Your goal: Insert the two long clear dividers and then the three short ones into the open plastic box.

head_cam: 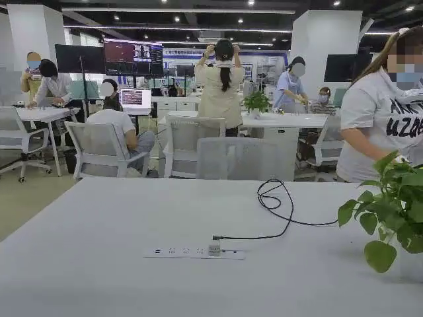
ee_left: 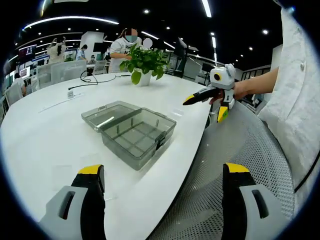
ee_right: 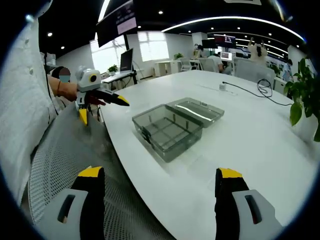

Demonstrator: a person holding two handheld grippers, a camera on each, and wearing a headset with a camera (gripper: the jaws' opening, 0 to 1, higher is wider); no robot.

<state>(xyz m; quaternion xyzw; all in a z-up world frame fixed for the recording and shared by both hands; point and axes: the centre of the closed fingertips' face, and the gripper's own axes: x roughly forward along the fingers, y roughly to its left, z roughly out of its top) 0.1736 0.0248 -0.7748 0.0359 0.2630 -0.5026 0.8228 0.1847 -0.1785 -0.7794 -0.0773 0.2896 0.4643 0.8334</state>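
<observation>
The open clear grey plastic box [ee_left: 137, 131] [ee_right: 167, 129] lies near the white table's edge, its lid [ee_left: 107, 112] [ee_right: 199, 109] folded flat beside it. Faint grid lines show inside the box; I cannot tell whether they are dividers. My left gripper [ee_left: 164, 170] is open and empty, short of the table edge and aimed at the box. My right gripper [ee_right: 159, 173] is also open and empty, facing the box from the other side. Each gripper appears in the other's view, hand-held with its jaws apart: the right gripper [ee_left: 212, 97] and the left gripper [ee_right: 97, 97].
A potted green plant [head_cam: 390, 208] [ee_left: 145, 60] stands on the table [head_cam: 99, 264] beyond the box. A power strip [head_cam: 195, 252] with a black cable [head_cam: 277, 205] lies further out. A grey mesh chair seat [ee_left: 240, 150] [ee_right: 75, 150] sits below the table edge. People work at desks behind.
</observation>
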